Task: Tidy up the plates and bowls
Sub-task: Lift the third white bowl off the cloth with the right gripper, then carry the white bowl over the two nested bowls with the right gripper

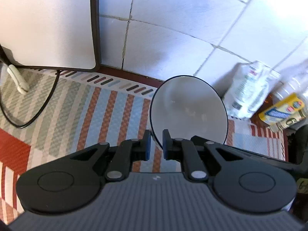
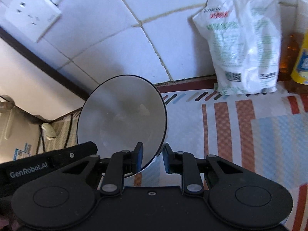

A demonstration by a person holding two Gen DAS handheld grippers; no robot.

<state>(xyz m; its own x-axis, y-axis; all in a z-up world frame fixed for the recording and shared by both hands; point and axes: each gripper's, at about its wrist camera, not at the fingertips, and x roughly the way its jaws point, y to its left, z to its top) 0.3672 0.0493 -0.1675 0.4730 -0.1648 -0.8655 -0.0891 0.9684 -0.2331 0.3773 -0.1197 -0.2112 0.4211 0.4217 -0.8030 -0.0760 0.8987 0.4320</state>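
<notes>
We find the left gripper and right gripper each clamped on the rim of the pale grey, dark-rimmed round bowl. It is not yet set down on the striped mat; we judge organizing barely begun.

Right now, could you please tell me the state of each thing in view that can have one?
Bowl: tilted, rim gripped on both sides, seemingly lifted, apparently empty.
Left tongs: shut on the bowl's rim.
Right tongs: shut on the bowl's rim.
White plastic bag: upright against the tiled wall.
Black cable: looped on the mat.
</notes>
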